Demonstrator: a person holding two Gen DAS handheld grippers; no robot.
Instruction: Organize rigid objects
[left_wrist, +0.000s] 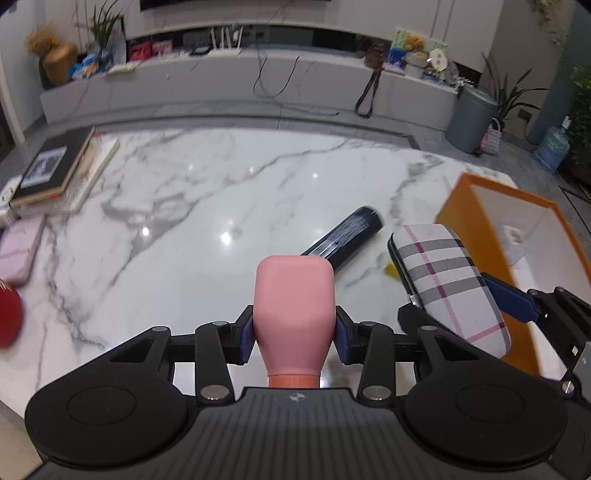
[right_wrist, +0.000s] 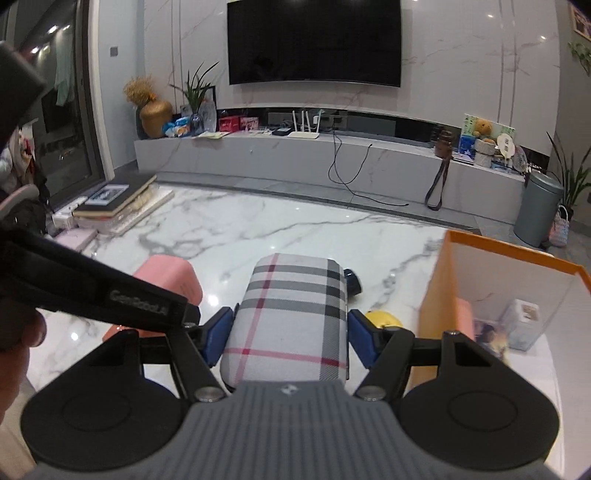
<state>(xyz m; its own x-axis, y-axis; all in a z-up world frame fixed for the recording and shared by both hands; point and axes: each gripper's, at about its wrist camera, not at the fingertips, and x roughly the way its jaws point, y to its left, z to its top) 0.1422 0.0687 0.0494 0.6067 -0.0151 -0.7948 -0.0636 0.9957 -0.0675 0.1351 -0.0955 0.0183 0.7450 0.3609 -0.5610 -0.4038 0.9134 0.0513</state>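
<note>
Marble table (left_wrist: 207, 192) lies open left of orange box (left_wrist: 476, 206).

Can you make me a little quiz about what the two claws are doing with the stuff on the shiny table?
1. What is the left claw holding?
2. True or false: the plaid case lies flat on the marble table.
3. Which still lies on the table: (a) dark tube, (b) pink bottle, (c) plaid case?

Key:
1. The pink bottle.
2. False; the right claw grips it.
3. (a).
</note>
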